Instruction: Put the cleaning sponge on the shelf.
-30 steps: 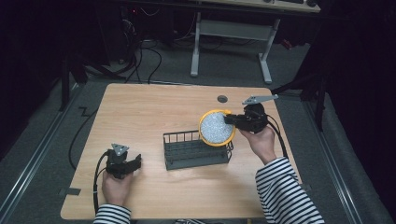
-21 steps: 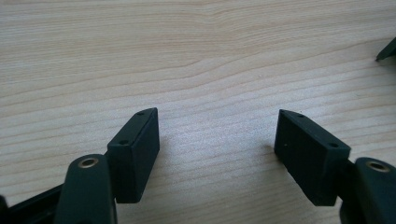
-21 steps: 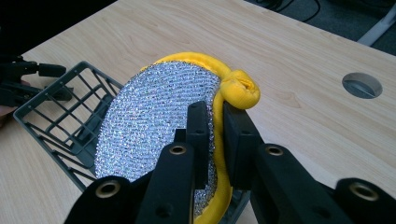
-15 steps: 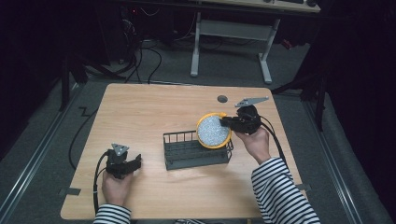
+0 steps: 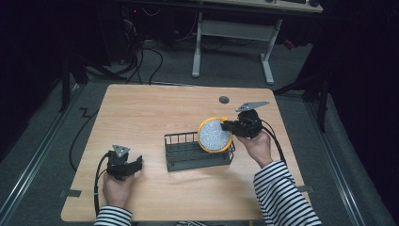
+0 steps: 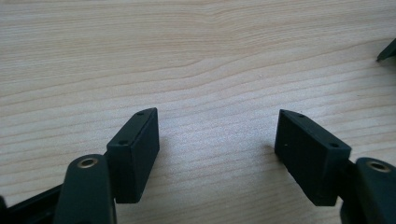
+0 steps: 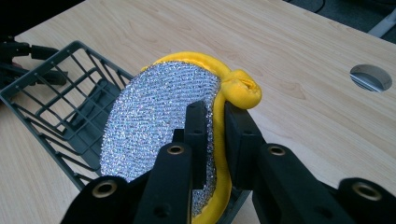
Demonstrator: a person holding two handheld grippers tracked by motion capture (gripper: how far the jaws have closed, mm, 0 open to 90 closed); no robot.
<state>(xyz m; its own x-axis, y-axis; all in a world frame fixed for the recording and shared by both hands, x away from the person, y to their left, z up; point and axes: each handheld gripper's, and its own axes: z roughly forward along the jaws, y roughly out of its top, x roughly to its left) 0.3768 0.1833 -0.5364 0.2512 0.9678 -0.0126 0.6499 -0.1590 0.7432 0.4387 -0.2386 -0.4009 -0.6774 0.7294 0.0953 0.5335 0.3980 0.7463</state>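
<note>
At lower left of the high view: left gripper (image 5: 137, 164), jaws wide apart, empty, on the wooden table (image 5: 150, 113).
Middle, a little right: one dark wire rack (image 5: 188, 153); one round scrubbing pad (image 5: 214, 134), silver face and yellow rim, over its right end.
Right of middle: right gripper (image 5: 227, 126), closed on the pad's rim.
Handling: probably light and soft; the rim seems the best hold.
Count: two grippers.

The table (image 5: 155, 108) is light wood with a fine grain. The rack (image 5: 188, 153) is dark grey. The sponge (image 7: 159, 121) has a glittering silver face and a yellow rim. Both grippers (image 5: 233, 125) (image 5: 134, 165) are black. The sleeves (image 5: 284, 193) have black and white stripes.
</note>
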